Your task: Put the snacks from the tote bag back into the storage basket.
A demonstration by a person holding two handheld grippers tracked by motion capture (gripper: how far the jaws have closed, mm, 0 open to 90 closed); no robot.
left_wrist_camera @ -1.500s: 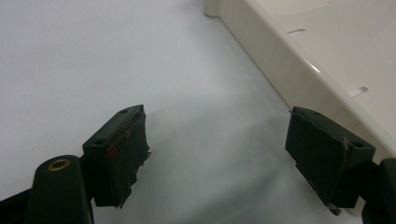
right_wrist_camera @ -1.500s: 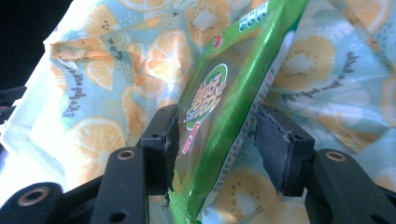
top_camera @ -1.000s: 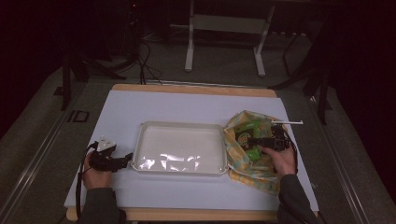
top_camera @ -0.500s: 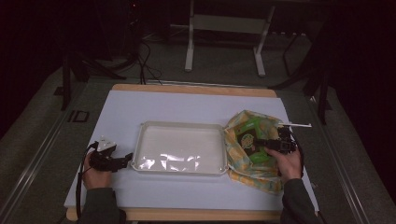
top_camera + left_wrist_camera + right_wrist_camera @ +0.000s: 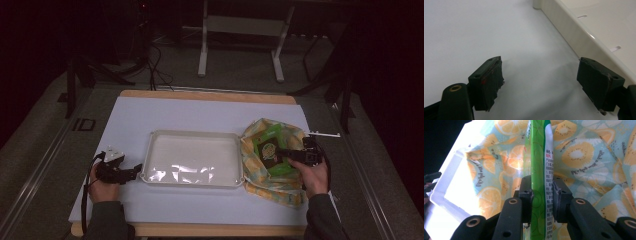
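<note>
A white tray (image 5: 192, 137) sits mid-table. To its right lies a fruit-print cloth bag (image 5: 276, 187) with orange-slice patterns (image 5: 579, 152). My right gripper (image 5: 288, 155) is shut on a green snack packet (image 5: 270, 150), held edge-on between its jaws in the right gripper view (image 5: 541, 195) over the bag. Beside the tray's left wall (image 5: 584, 40) my left gripper (image 5: 131, 173) rests on the white table cover, open (image 5: 540, 82) with nothing between its pads.
The white cover (image 5: 200, 112) spans the wooden table, with bare room behind and in front of the tray. A thin white stick (image 5: 325, 134) lies at the table's right edge. Stand legs and cables (image 5: 240, 45) are on the dark floor beyond.
My right hand has drawn back a little to the right with the green packet, lifting it out over the bag. The left gripper has stayed put.
</note>
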